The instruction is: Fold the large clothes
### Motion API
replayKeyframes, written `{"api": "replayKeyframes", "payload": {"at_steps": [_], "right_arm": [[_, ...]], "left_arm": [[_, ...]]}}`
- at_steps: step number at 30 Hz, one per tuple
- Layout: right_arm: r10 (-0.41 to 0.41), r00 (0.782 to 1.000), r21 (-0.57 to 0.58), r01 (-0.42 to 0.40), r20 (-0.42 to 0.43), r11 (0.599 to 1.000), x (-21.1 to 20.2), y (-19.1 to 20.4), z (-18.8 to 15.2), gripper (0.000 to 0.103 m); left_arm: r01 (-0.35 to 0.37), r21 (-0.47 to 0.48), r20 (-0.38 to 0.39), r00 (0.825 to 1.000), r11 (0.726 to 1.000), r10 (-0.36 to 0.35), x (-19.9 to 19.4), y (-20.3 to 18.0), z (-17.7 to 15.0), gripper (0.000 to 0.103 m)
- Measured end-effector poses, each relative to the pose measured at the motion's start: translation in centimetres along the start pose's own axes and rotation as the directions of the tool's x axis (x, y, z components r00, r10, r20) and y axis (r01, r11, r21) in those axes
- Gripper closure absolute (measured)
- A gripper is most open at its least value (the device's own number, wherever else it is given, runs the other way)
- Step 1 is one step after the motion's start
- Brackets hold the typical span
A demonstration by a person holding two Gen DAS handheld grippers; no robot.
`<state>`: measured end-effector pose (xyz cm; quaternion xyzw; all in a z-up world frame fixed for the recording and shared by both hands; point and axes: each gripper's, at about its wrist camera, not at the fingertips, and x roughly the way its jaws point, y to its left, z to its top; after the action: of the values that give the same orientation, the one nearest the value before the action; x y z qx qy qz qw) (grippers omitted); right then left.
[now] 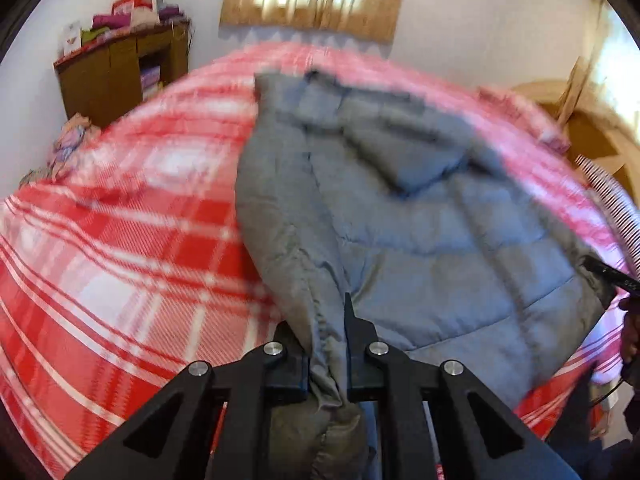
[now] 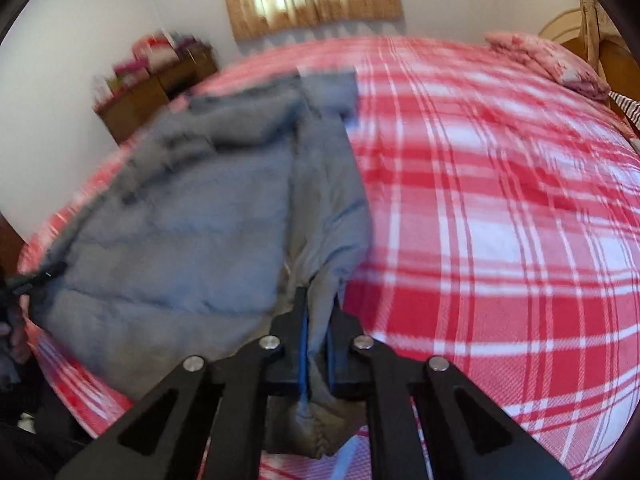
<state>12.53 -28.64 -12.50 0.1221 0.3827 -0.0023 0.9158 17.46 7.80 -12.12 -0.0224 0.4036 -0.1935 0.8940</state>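
Both grippers, left gripper (image 1: 326, 344) and right gripper (image 2: 318, 332), pinch the grey puffy jacket's (image 1: 420, 216) near corners, so it spreads flat on the red checked bed (image 2: 500, 208).

No legible text, label, brand, number or sign is to be found in either view. The colourful boxes and packages stacked on the brown wooden cabinet (image 1: 120, 68) are blurred, and whatever print they carry cannot be made out. No tag or logo can be read on the grey quilted padded jacket (image 1: 420, 240).
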Motion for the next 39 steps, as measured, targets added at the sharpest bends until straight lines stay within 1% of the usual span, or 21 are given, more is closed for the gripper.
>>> {"api": "replayKeyframes", "payload": {"at_steps": [2,4,6,8,10,11,12,14,17,18,19,20,22,23,24,25,28,31,34,37,39], "right_arm": [[0.036,0.997,0.028,-0.038,0.068,0.999,-2.5,-0.6,1.6,0.095],[0.060,0.990,0.030,-0.065,0.124,0.997,-4.8,-0.5,2.9,0.095],[0.082,0.981,0.021,-0.086,0.174,0.996,-7.2,0.0,3.8,0.095],[0.101,0.967,0.010,-0.106,0.235,0.994,-10.4,0.4,4.8,0.095],[0.111,0.955,0.009,-0.118,0.273,0.993,-11.9,1.3,5.5,0.095],[0.117,0.948,0.016,-0.128,0.295,0.992,-12.8,1.3,6.0,0.095],[0.118,0.947,0.024,-0.132,0.300,0.991,-12.8,1.2,6.1,0.095],[0.127,0.944,0.049,-0.148,0.304,0.988,-11.7,0.4,7.4,0.095],[0.108,0.948,0.038,-0.125,0.299,0.991,-7.1,-0.5,9.9,0.096],[0.104,0.951,0.042,-0.122,0.292,0.992,-4.9,-0.9,11.2,0.096],[0.082,0.952,0.035,-0.097,0.293,0.995,-3.1,-1.2,12.2,0.096],[0.045,0.953,0.033,-0.058,0.298,0.998,-1.3,-1.7,13.1,0.096],[0.024,0.959,0.079,-0.049,0.283,0.996,1.9,-3.0,15.0,0.096],[-0.001,0.961,0.101,-0.028,0.276,0.995,3.3,-3.6,15.9,0.096],[-0.014,0.964,0.130,-0.021,0.266,0.991,4.5,-4.3,16.6,0.096],[-0.017,0.967,0.158,-0.024,0.254,0.987,5.7,-5.1,17.2,0.096],[-0.041,0.972,0.185,-0.003,0.231,0.983,8.1,-6.3,18.4,0.096],[-0.071,0.976,0.185,0.032,0.208,0.982,10.7,-6.5,20.0,0.096],[-0.083,0.978,0.194,0.045,0.193,0.980,12.8,-6.9,21.1,0.096],[-0.094,0.981,0.205,0.058,0.170,0.977,14.3,-7.3,21.8,0.096],[-0.100,0.982,0.204,0.067,0.157,0.977,14.9,-7.3,21.7,0.096]], "left_arm": [[0.043,-0.014,0.055,0.998,0.999,-0.042,-2.1,0.2,1.2,0.093],[0.081,-0.007,0.112,0.990,0.997,-0.080,-4.6,-0.2,2.3,0.094],[0.130,0.011,0.167,0.977,0.991,-0.130,-8.2,-0.8,3.2,0.094],[0.159,0.028,0.184,0.970,0.987,-0.161,-10.6,-1.2,3.6,0.094],[0.169,0.056,0.201,0.963,0.984,-0.177,-12.8,-1.7,3.8,0.094],[0.170,0.060,0.201,0.963,0.984,-0.179,-13.3,-1.8,3.9,0.094],[0.161,0.059,0.193,0.966,0.985,-0.170,-13.4,-1.5,3.9,0.094],[0.150,0.052,0.176,0.972,0.987,-0.157,-12.4,-0.5,4.2,0.094],[0.175,-0.009,0.149,0.974,0.985,-0.172,-7.9,1.6,6.2,0.093],[0.167,-0.039,0.153,0.975,0.985,-0.159,-5.7,2.5,7.3,0.093],[0.162,-0.068,0.166,0.975,0.984,-0.149,-3.7,3.3,8.4,0.090],[0.162,-0.082,0.177,0.973,0.983,-0.146,-2.6,3.6,8.9,0.088],[0.095,-0.085,0.202,0.976,0.992,-0.076,0.0,4.0,11.1,0.083],[0.048,-0.078,0.211,0.977,0.996,-0.031,1.3,4.0,12.5,0.083],[0.038,-0.073,0.224,0.974,0.997,-0.021,2.1,4.1,13.4,0.082],[0.048,-0.084,0.232,0.972,0.995,-0.028,2.9,4.5,14.3,0.080],[0.061,-0.118,0.244,0.969,0.991,-0.031,4.4,5.7,16.1,0.076],[0.066,-0.155,0.239,0.971,0.986,-0.027,6.0,6.4,17.7,0.075],[0.072,-0.188,0.268,0.963,0.980,-0.019,6.2,6.7,18.7,0.075],[0.041,-0.172,0.297,0.955,0.984,0.012,6.0,6.1,19.5,0.073],[0.030,-0.149,0.302,0.953,0.988,0.017,6.0,5.7,20.1,0.071]]}}
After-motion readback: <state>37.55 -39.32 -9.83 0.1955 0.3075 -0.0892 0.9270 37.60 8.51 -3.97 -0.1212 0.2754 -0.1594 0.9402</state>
